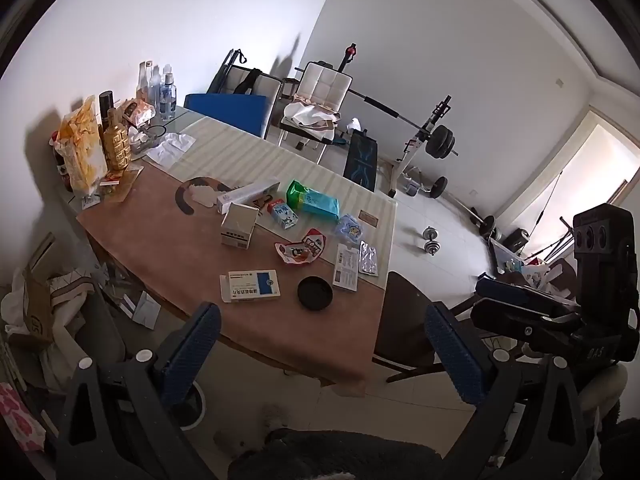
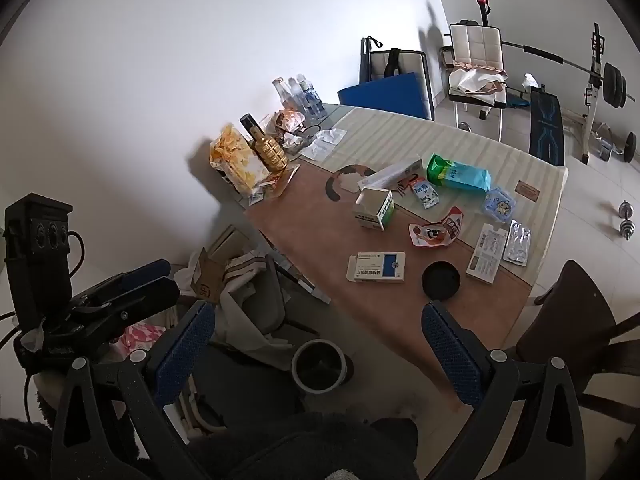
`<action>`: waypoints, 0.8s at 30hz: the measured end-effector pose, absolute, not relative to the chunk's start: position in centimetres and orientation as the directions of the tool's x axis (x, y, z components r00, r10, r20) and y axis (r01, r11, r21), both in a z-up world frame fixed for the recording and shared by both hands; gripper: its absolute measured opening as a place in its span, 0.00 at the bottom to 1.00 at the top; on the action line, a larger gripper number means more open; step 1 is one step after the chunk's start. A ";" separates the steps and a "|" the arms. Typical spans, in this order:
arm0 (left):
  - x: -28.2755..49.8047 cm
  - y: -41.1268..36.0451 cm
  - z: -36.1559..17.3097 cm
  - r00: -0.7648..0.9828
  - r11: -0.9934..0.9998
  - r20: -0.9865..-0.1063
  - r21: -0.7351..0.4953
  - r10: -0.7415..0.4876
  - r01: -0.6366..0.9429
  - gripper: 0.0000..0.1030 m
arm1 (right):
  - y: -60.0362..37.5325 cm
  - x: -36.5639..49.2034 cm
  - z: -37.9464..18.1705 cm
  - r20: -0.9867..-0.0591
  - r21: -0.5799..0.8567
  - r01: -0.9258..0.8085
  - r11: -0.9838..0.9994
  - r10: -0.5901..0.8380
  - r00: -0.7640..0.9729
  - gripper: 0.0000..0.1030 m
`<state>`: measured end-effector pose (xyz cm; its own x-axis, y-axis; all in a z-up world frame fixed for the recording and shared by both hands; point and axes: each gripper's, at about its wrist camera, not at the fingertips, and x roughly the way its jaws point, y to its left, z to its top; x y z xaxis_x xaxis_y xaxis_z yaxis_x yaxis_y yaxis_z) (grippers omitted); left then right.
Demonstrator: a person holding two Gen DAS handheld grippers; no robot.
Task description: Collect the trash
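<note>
The counter point(image 2: 304, 240) carries a brown mat near and a striped cloth far, in a white room with a weight bench point(image 2: 548, 124) at 2 o'clock. Trash lies scattered on it: a blue-and-white medicine box point(image 2: 376, 267) lies flat, long axis from 9 to 3 o'clock; a green-blue packet point(image 2: 460, 176) points toward 4 o'clock. A round bin point(image 2: 318, 366) stands on the floor at 6 o'clock. The left gripper point(image 1: 324, 344) and the right gripper point(image 2: 324, 340) both have jaws fully apart, holding nothing.

A torn red-and-white wrapper point(image 1: 301, 249) lies crumpled on the table point(image 1: 168, 248), beside a flat, probably emptied blister pack point(image 1: 369, 258).
</note>
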<state>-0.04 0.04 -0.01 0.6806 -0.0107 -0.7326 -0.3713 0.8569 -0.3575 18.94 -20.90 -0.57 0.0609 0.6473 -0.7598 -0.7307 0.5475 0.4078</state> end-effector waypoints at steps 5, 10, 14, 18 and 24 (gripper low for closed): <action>-0.1 0.0 0.0 0.682 0.858 -0.731 -0.356 -0.009 -0.371 1.00 | -20.9 18.9 -0.9 -0.762 0.406 -0.732 0.547 0.645 0.059 1.00; -0.1 -0.1 0.1 0.684 0.859 -0.730 -0.355 -0.009 -0.368 1.00 | -20.6 18.8 -0.9 -0.767 0.402 -0.733 0.549 0.639 0.058 1.00; -0.1 -0.3 0.3 0.685 0.867 -0.729 -0.339 0.003 -0.365 1.00 | -20.7 18.5 -1.0 -0.762 0.407 -0.732 0.546 0.645 0.057 1.00; -0.6 0.1 0.8 0.689 0.866 -0.725 -0.336 0.013 -0.370 1.00 | -20.5 18.6 -1.0 -0.760 0.411 -0.736 0.537 0.649 0.049 1.00; -0.8 0.0 0.9 0.694 0.868 -0.720 -0.333 0.019 -0.369 1.00 | -20.3 18.6 -1.0 -0.757 0.417 -0.740 0.528 0.652 0.039 1.00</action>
